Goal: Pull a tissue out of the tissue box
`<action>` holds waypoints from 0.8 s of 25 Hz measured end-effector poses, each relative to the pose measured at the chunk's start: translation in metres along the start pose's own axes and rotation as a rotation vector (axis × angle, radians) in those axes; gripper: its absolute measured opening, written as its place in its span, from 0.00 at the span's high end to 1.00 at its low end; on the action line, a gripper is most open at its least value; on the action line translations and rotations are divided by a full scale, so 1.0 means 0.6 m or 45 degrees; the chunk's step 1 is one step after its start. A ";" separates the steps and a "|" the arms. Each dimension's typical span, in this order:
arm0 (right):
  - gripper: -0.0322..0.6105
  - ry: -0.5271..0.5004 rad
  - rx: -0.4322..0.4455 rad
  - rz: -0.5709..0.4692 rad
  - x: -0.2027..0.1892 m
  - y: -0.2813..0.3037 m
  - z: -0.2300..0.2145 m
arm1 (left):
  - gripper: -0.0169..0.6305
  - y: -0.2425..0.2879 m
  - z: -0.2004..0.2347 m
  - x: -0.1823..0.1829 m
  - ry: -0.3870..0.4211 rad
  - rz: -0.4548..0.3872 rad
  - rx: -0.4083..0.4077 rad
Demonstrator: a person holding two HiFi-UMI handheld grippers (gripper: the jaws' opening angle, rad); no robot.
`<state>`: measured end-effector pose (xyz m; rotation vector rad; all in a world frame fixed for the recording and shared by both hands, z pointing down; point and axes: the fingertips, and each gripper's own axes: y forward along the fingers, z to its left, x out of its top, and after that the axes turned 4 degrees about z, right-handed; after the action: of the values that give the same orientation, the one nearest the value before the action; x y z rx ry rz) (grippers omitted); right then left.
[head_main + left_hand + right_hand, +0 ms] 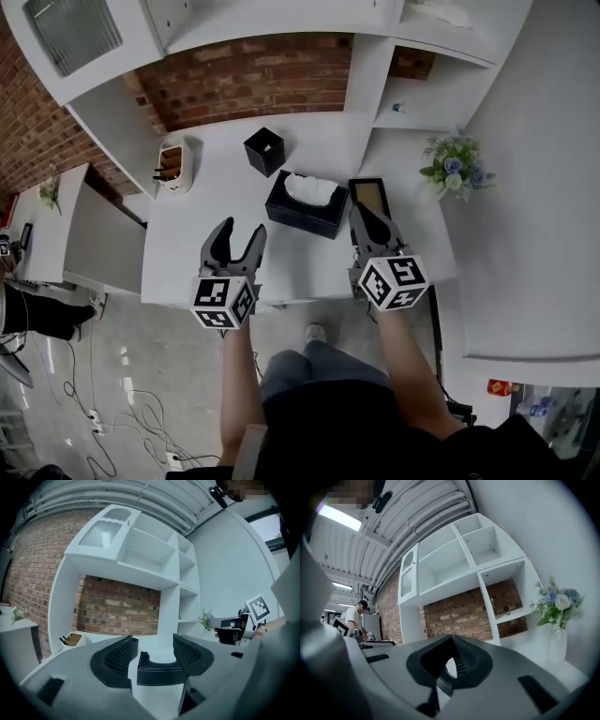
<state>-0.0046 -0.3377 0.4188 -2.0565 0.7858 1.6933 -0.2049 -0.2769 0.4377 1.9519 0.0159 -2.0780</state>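
Note:
The black tissue box lies on the white table, with a white tissue bunched in its top opening. My left gripper hovers near the table's front edge, just left of and in front of the box, open and holding nothing. In the left gripper view the tissue box sits low between the spread jaws of the left gripper. My right gripper is at the box's right end, shut. In the right gripper view the right gripper has its tips together and nothing shows between them.
A small black cube box stands behind the tissue box. A white holder with dark items is at the back left. A black-rimmed tray lies right of the tissue box. A vase of flowers stands far right, against white shelving.

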 end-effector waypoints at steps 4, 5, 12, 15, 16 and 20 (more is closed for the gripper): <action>0.95 0.015 0.006 0.022 -0.003 0.038 -0.017 | 0.60 0.037 0.007 0.007 0.001 0.009 -0.014; 0.95 0.024 0.001 0.025 -0.005 0.045 -0.021 | 0.60 0.046 0.007 0.009 0.006 0.012 -0.022; 0.95 0.046 -0.049 0.050 -0.011 0.078 -0.051 | 0.60 0.114 0.016 0.018 0.026 0.045 -0.080; 0.95 0.063 -0.082 0.057 -0.014 0.082 -0.065 | 0.60 0.139 0.010 0.017 0.103 0.093 -0.121; 0.95 0.069 -0.091 0.058 -0.015 0.083 -0.069 | 0.60 0.148 0.009 0.022 0.122 0.096 -0.142; 0.95 0.073 -0.119 0.070 -0.017 0.087 -0.083 | 0.60 0.194 -0.004 0.037 0.220 0.140 -0.267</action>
<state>0.0001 -0.4064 0.4433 -2.1740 0.8025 1.7377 -0.1781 -0.3920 0.4375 1.9506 0.1527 -1.7576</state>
